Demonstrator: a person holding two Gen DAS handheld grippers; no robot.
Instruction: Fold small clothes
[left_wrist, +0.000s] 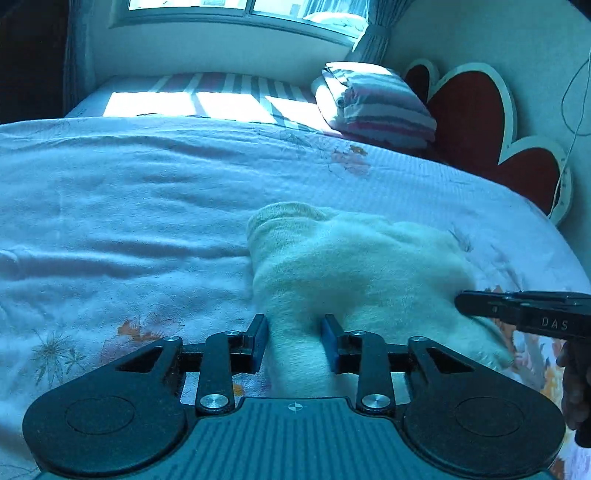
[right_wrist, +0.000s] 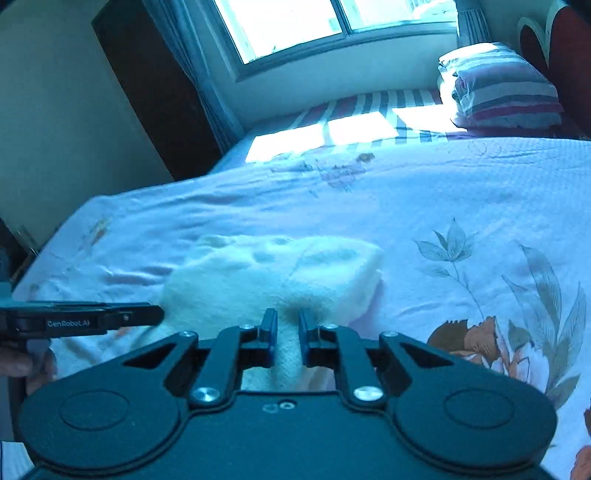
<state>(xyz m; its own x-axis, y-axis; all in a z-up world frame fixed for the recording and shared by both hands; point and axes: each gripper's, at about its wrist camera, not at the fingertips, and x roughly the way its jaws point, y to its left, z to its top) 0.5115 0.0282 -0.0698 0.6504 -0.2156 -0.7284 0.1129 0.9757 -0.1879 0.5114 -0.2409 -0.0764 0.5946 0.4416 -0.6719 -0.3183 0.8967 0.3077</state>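
Surface: bed w/ pale pink-lilac bedspread (left_wrist: 147, 206), fine waffle-type weave, printed w/ leaves and orange-brown flowers, shallow creases running across. Beyond it a striped sheet (left_wrist: 229, 83), red/white/grey bands, w/ bright sun patches on it. Folded striped bedding stack (left_wrist: 376, 105) sits at the head end, up against a red headboard (left_wrist: 476, 122) cut in rounded heart-like lobes w/ white edging. Window (right_wrist: 314, 26) over the far side of bed, grey-blue curtain (left_wrist: 373, 40) at its corner; dark wood cabinet (right_wrist: 147, 88) in the room corner, plain light walls. Thin cable hangs on wall near headboard.

Task item: cream garment (left_wrist: 351, 266), soft fuzzy knit, thick and lumpy, ribbed cuff-like opening at its far-left end in left wrist view. Lies on bedspread approx. mid-bed, directly ahead of both tools; near edge raised into them.

Left gripper (left_wrist: 295, 343): black frame, blue pads; jaws clamped on a bunched fold of garment's near edge, fabric filling the gap.

Right gripper (right_wrist: 287, 338): same build; jaws closed narrow on a pinched strip of the garment (right_wrist: 273, 273). Seen side-on in left view, its tip touches garment's right end.

Grippers are near each other, on same near edge.
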